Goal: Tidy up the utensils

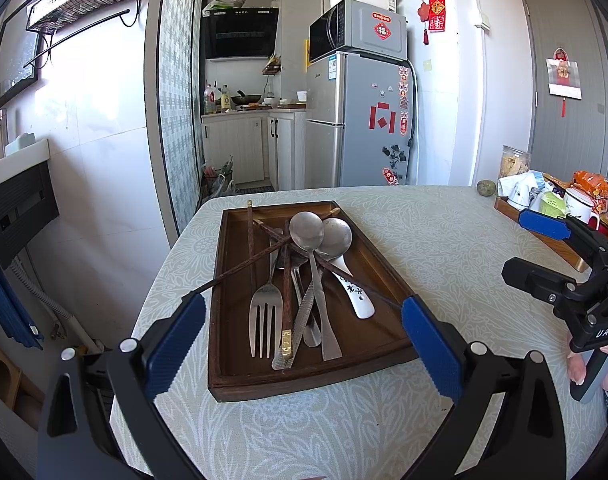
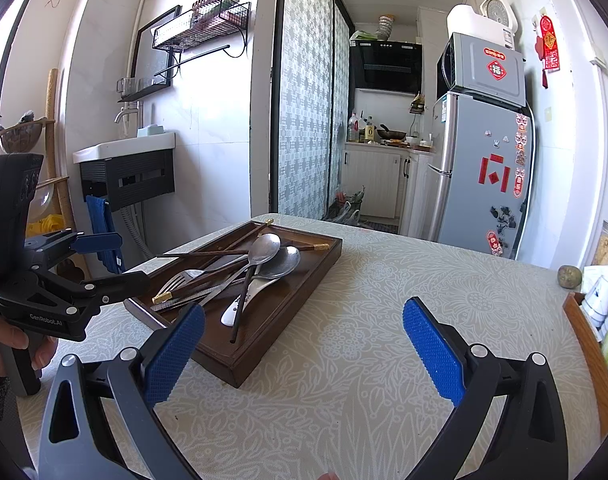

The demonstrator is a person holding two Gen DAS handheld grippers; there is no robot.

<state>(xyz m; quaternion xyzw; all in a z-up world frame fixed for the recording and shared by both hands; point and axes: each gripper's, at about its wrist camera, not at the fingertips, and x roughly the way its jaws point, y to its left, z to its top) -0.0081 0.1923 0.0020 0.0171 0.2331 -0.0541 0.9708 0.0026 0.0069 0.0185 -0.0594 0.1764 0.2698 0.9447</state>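
Left wrist view takes in the worktop (image 1: 443, 232), a patterned cloth surface whose left edge drops to the floor and whose far right corner carries a cluttered second tray (image 1: 543, 236) of cups and packets. Toward the left edge sits the wooden tray (image 1: 228, 300), its long side running from the near edge toward the far one. Inside it the utensils lie in a crossed heap: two metal spoons (image 1: 307, 228) with bowls at the far end, a fork (image 1: 266, 312) with tines toward the near edge, a white ceramic spoon (image 1: 357, 298) on the right, and dark wooden chopsticks (image 1: 250, 236) slanting over and under the rest.

The left gripper (image 1: 304, 340) hangs over the tray's near end, its blue pads spread wide with nothing between them. The right gripper (image 2: 304, 348) hovers over bare cloth to the tray's right, likewise spread and empty.

Judging by the tangle, sorting remains to be done; a sensible pick is whatever lies topmost, since pulling a buried piece would drag its neighbours. The chopsticks are thin and will need a narrow, square pinch.

Open cloth right of the tray gives ample room for laying pieces out; the left edge is close, so anything nudged that way could fall.
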